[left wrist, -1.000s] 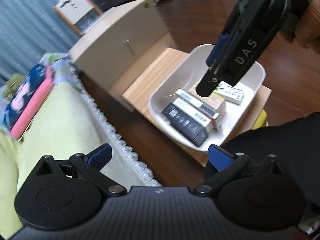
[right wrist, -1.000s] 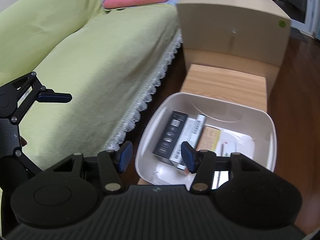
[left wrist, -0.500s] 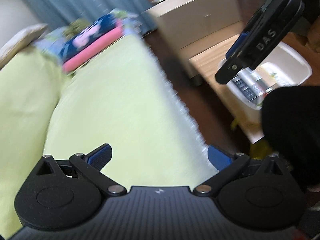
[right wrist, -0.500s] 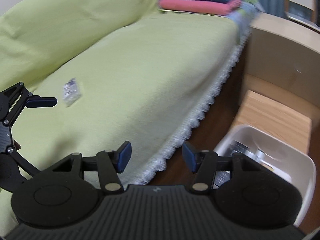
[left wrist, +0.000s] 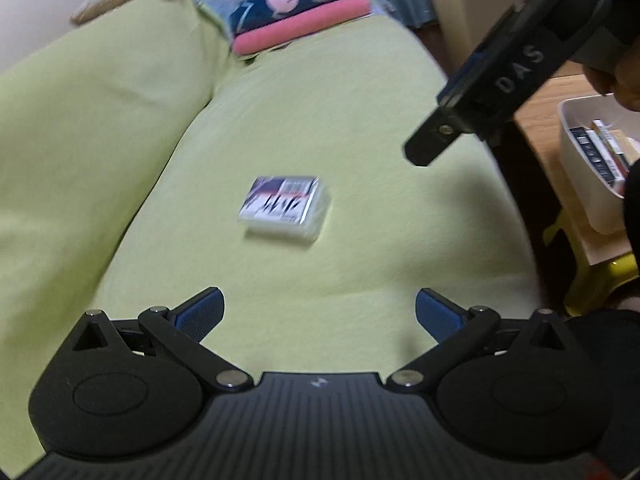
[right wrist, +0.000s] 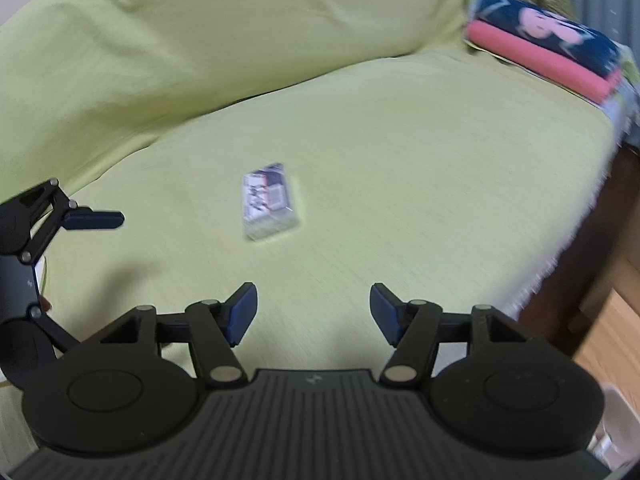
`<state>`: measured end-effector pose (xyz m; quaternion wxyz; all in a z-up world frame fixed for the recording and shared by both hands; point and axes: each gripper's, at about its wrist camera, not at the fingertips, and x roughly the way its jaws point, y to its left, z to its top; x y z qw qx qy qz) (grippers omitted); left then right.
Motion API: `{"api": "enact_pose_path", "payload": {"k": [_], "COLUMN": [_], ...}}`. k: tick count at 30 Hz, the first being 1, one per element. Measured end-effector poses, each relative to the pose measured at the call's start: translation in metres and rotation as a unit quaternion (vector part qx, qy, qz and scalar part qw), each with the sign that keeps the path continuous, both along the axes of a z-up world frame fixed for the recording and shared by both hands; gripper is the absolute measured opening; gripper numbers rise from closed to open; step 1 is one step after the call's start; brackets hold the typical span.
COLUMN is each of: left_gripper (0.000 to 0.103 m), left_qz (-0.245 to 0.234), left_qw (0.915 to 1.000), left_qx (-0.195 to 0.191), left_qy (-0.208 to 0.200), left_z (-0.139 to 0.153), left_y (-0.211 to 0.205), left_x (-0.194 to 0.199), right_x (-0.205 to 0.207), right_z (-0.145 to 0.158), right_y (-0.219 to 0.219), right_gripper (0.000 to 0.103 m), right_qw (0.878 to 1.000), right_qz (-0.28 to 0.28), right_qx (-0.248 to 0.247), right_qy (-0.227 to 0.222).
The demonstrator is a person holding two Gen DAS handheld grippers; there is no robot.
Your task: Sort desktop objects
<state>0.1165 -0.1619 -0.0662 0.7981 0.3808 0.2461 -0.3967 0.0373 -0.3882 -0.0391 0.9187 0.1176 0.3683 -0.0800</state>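
While both cameras look down on a sofa under a yellow-green cover, one small packet lies flat on the seat, alone, roughly mid-cushion. It looks clear-wrapped with a printed label in dark and red; the print is too blurred to read.

Left gripper: jaws spread wide, nothing between the blue pads. Packet sits ahead of it, well apart, roughly on the midline.

Right gripper: jaws opening, released, nothing between them. In its own view the packet lies ahead and slightly left of centre, untouched. From the left camera the right gripper shows side-on at upper right, hanging above the seat to the right of the packet; a hand grips its handle at the frame edge.

From the right camera the left gripper enters at the far left edge, one finger pointing toward the packet, not touching.

Folded cloths, dark blue with a pink figure on top of a coral one, are stacked at the far end of the seat. Same stack in the right view, upper right.

Beyond the sofa's right edge: a wooden counter carrying a white bin with several boxes standing inside. A yellow stool leg shows beneath. A beige cabinet stands farther back.
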Motion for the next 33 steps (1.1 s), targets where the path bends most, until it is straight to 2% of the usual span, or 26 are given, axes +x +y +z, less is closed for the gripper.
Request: {"api": "enact_pose_path", "payload": {"k": [6,10,15,23,27,33], "left_gripper": [0.103,0.103,0.103,0.103,0.103,0.103], "left_qz": [0.040,0.075,0.106,0.109,0.106,0.099], "left_qw": [0.9989,0.9960,0.9917,0.9915,0.9920,0.9926], "left_qx": [-0.015,-0.032,-0.048,-0.048,-0.047,-0.045], "left_qy": [0.020,0.035,0.054,0.052,0.051,0.053], "left_z": [-0.011,-0.019,-0.027,-0.035,-0.036,-0.039], "left_y": [0.009,0.011,0.010,0.009,0.008,0.005], "left_x": [0.021,0.034,0.049,0.053,0.052,0.049], "right_x": [0.059,0.090,0.120,0.157,0.165,0.169], "right_z": [-0.012,-0.023,-0.035,-0.050,-0.055,-0.059], "right_y": [0.011,0.016,0.022,0.031,0.033,0.037], "right_gripper": [0.065,0.071,0.071,0.071,0.063,0.061], "right_qw": [0.999,0.999,0.998,0.995,0.994,0.992], "right_qz": [0.027,0.037,0.051,0.070,0.070,0.071], "right_qx": [-0.016,-0.022,-0.031,-0.059,-0.073,-0.088], "right_qy": [0.014,0.023,0.034,0.043,0.047,0.049]}}
